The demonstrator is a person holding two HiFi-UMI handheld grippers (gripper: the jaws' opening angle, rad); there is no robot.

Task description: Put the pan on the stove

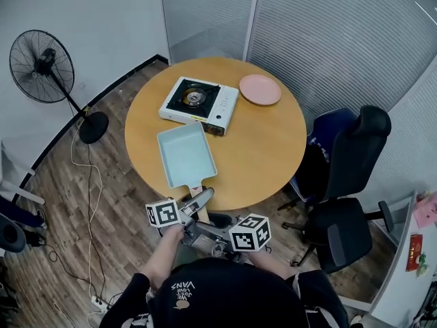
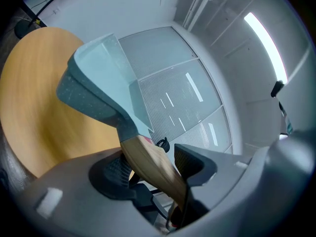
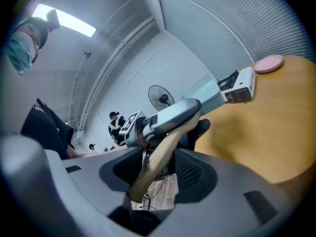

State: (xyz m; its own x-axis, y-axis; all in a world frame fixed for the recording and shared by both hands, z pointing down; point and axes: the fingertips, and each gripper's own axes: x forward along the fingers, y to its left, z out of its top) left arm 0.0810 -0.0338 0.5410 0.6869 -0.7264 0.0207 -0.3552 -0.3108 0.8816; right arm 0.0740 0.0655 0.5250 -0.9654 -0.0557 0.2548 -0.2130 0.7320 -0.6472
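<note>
Both grippers pinch the smooth, pale wooden handle of a light-blue rectangular pan, the left gripper nearer the pan's body and the right gripper at the handle's end. The pan is just beside the white single-burner stove, on the person's side. The carry likely calls for holding the straight-walled pan level and centring its flat base over the burner ring.

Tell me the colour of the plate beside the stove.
Pink plate, clearest in the head view.

Blue pan nr white stove
</note>
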